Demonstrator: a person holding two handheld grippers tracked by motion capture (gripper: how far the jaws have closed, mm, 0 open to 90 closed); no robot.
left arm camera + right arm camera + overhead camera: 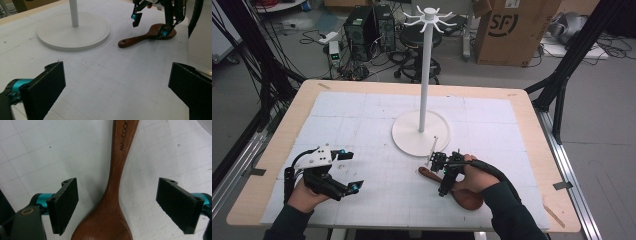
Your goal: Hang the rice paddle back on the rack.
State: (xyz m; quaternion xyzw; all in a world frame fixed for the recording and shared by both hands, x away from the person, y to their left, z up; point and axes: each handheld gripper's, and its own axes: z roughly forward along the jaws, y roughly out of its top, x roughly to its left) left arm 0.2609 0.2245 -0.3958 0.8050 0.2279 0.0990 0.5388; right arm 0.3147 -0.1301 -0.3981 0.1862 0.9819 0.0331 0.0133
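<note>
— Cables, a box (pixel 516 30) and computer cases sit on the floor beyond the worktop (pixel 277 135). What's on it?

— White mat, a white stand (pixel 422 131), and a wooden spoon (pixel 462 192) lying flat near the front right edge, just beside the stand's base.

— Right tongs (pixel 446 172)?

— Pointing down over the spoon; in the right gripper view the jaws straddle its neck (pixel 113 192), gaps on both sides, not gripping.

— Left tongs (pixel 351 171)?

— Spread wide, nothing between them, well apart from the spoon.
</note>
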